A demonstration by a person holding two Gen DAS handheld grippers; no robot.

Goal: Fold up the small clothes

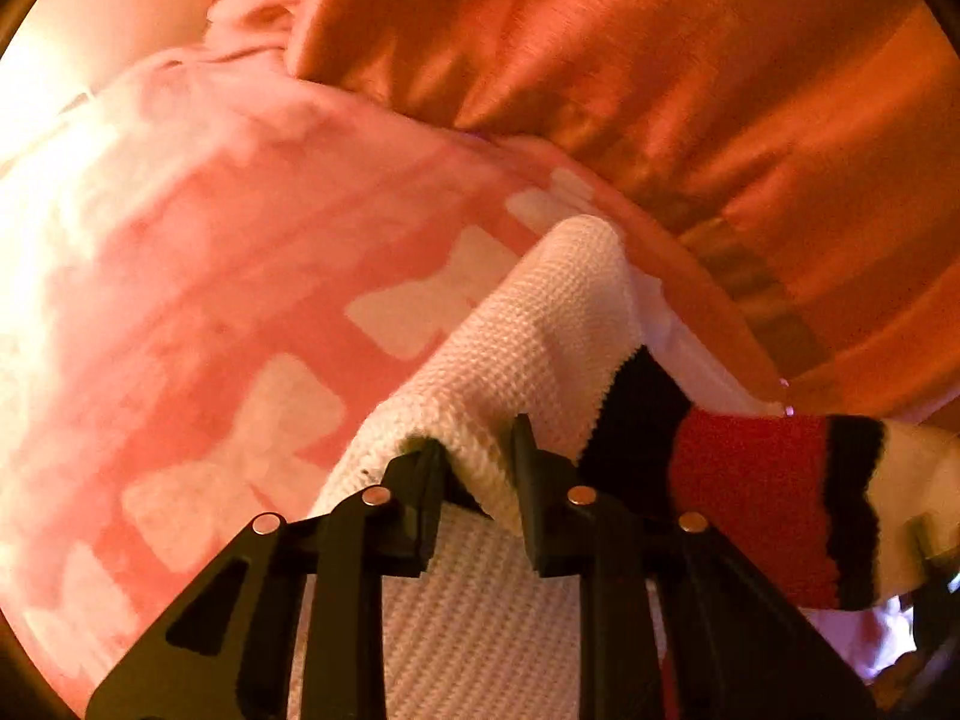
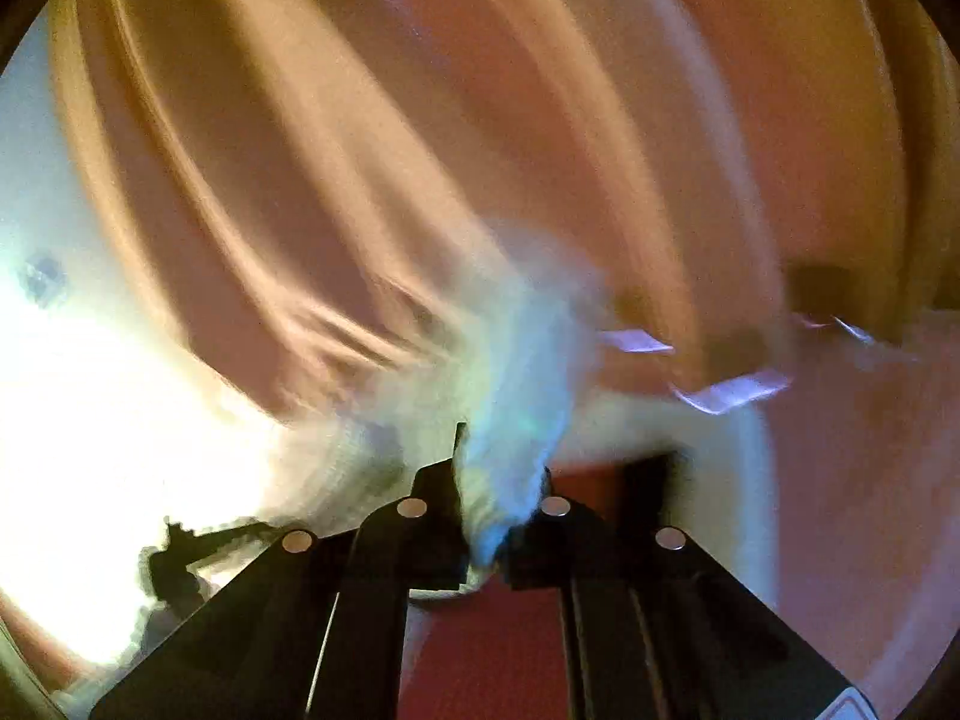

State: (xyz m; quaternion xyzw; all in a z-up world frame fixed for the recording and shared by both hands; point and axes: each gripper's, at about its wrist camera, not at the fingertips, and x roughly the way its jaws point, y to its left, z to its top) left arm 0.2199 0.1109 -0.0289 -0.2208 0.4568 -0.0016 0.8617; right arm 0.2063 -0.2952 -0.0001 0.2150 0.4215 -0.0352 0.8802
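A white knitted sock (image 1: 540, 330) with black and red bands (image 1: 750, 492) hangs between my two grippers, above a pink and white patterned blanket (image 1: 210, 276). My left gripper (image 1: 477, 468) is shut on a fold of the sock's white part. In the right wrist view my right gripper (image 2: 501, 510) is shut on a bunched white piece of the sock (image 2: 516, 372), which is blurred by motion. The sock's far end is hidden in both views.
An orange satin cloth (image 1: 630, 78) lies behind the blanket and fills most of the right wrist view (image 2: 480, 120). A bright glare (image 2: 90, 420) washes out the lower left of the right wrist view.
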